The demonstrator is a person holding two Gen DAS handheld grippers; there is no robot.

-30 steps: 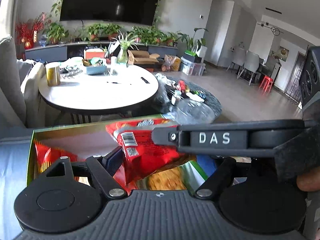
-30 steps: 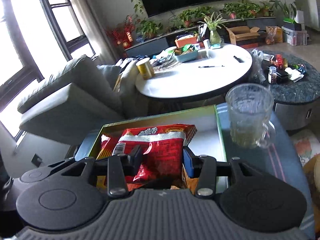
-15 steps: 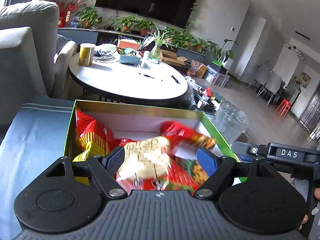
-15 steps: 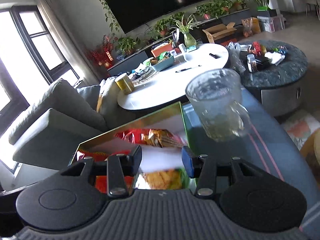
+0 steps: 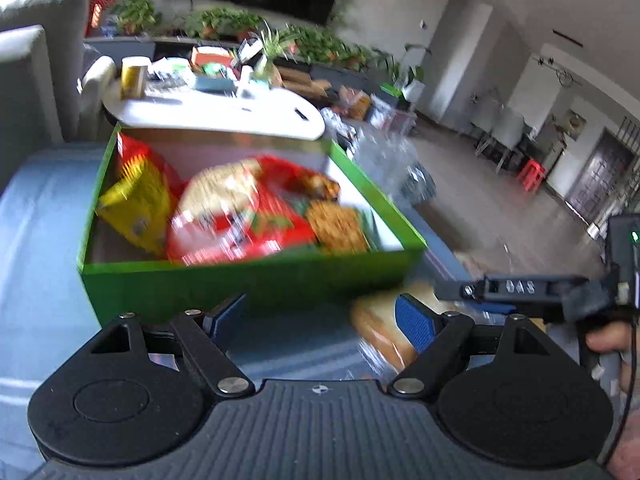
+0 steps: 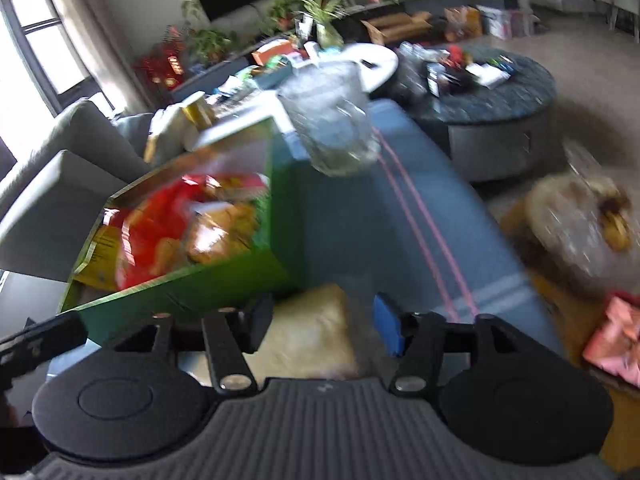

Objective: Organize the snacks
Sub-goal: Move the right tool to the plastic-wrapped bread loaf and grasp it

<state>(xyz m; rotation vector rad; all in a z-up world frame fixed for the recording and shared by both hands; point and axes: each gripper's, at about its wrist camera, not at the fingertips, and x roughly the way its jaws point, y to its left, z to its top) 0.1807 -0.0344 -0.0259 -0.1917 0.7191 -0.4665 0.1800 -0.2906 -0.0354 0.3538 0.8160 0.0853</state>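
Observation:
A green box (image 5: 248,280) on the blue table holds several snack bags: a red and yellow one (image 5: 136,200) at the left and a red one (image 5: 240,220) in the middle. The box also shows in the right wrist view (image 6: 192,292). A pale bread-like packet (image 6: 312,336) lies on the table in front of the box; it also shows in the left wrist view (image 5: 380,328). My left gripper (image 5: 320,316) is open and empty, just before the box's front wall. My right gripper (image 6: 320,320) is open, with the pale packet between its fingers.
A glass mug (image 6: 332,124) stands on the blue table (image 6: 380,220) right of the box. A white round table (image 5: 216,116) and a dark round table (image 6: 492,96) stand beyond. More snack bags (image 6: 580,224) lie at the right. A grey sofa (image 6: 60,184) is at the left.
Both grippers have pulled back out of the box and now sit in front of it. The red bag the right gripper held a second ago lies in the box. Both views are motion-blurred.

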